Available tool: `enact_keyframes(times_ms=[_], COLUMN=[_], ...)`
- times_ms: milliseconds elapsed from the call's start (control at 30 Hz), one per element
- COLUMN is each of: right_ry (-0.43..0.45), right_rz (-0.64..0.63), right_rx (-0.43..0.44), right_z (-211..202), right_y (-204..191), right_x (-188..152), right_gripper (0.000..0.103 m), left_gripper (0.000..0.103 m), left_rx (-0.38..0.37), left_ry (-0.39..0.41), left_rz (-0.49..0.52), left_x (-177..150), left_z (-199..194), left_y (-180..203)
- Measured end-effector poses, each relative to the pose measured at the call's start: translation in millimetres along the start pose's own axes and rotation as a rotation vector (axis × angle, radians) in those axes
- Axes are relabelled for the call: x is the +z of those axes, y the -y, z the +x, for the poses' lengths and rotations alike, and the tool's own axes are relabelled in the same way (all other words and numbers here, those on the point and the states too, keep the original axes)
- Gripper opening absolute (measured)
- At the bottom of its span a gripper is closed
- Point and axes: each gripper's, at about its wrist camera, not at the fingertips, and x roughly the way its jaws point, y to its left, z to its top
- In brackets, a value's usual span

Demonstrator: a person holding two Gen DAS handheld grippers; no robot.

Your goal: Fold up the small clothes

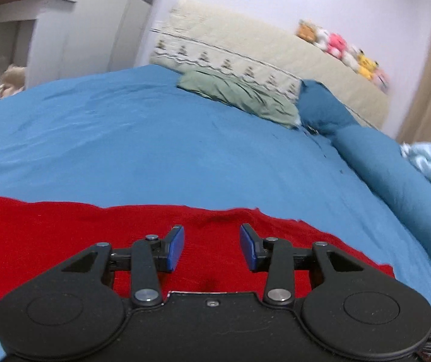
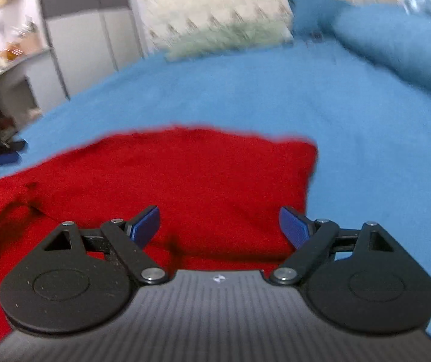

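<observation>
A: Where is the garment sitting?

B: The red garment point(image 1: 64, 235) is lying on the bed point(image 1: 155, 138), spread over the blue cover near the front edge. In the right wrist view its far edge and right corner are looking fairly square. A creased flap is sticking out at the left side.

A: Is either gripper holding anything?

B: No. The left hand-held gripper point(image 1: 212, 249) is hovering over the cloth with its jaws partly apart, and only flat red fabric is showing between the blue pads point(image 1: 176, 249). The right hand-held gripper point(image 2: 219, 226) is standing wider, jaws well apart, also over the cloth with nothing pinched.

A: How far along is the fold?

B: Hard to be sure. I am judging that at least one fold is laid, since the right side is reading as a clean doubled edge. The left side is looking unfinished, so that flap is likely needing tucking next.

A: Anything else nearby?

B: A green cloth point(image 1: 239, 96) is lying well apart, up by the headboard point(image 1: 245, 42).
</observation>
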Motion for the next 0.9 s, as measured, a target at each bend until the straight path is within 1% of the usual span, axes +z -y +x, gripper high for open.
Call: enact_keyframes(times_ms=[33,100,133,200,233,300,367,433,500,567,600,733,833,900], right_ry=[-0.041,-0.016,-0.029,-0.043,-0.034,0.012,0.037,-0.004,-0.055,-0.027,-0.027,-0.031,-0.015,0.004], right_rz=[0.025,0.031,0.010,-0.034,-0.027,0.004,0.033,0.073,0.129,0.134,0.121,0.041,0.030,0.057], right_rx=[-0.025,-0.005,-0.004,-0.011,-0.003,0.036,0.051,0.060,0.026,0.025,0.015,-0.025,0.000,0.012], right_z=[6.7,0.9,-1.8,-5.9,-7.8,-8.9,1.6,25.4,50.0,57.1,59.3,53.6,34.1,16.4], right_y=[5.7,13.6,12.7,8.4,7.4,8.7,8.9,13.6,25.1,31.8,30.2,15.8,11.5,7.0], right_x=[-6.0,-15.3,-16.7,-13.9,-9.9,3.5,18.5,27.1,30.6,31.3,32.8,31.9,33.5,37.4], right_gripper=[0.100,0.099,0.099,0.100,0.100,0.102,0.102,0.102,0.102,0.102,0.102,0.102,0.102,0.103], left_gripper=[0.047,0.053,0.055,0.056,0.055,0.055,0.056,0.057,0.057,0.058,0.058,0.059,0.061,0.061], left_rx=[-0.010,-0.022,-0.022,-0.010,-0.005,0.006,-0.007,-0.008,-0.006,-0.004,-0.003,0.001,0.020,0.039], left_ry=[-0.017,-0.049,-0.068,-0.106,-0.127,-0.168,-0.163,-0.175,-0.185,-0.187,-0.186,-0.178,-0.177,-0.161], left_rz=[0.011,0.025,0.036,0.054,0.059,0.051,0.045,0.053,0.080,0.120,0.140,0.163,0.158,0.153], left_x=[-3.0,-8.4,-12.4,-20.3,-24.8,-34.2,-40.6,-41.0,-40.8,-42.9,-44.4,-46.2,-40.3,-33.5], left_z=[4.5,15.3,20.7,29.9,34.5,39.8,37.4,35.5,34.4,32.6,31.0,19.1,1.3,-18.3], left_y=[3.7,7.0,7.9,7.1,5.3,-1.0,-7.3,-9.0,-9.1,-8.5,-8.1,-7.3,-7.8,-12.0])
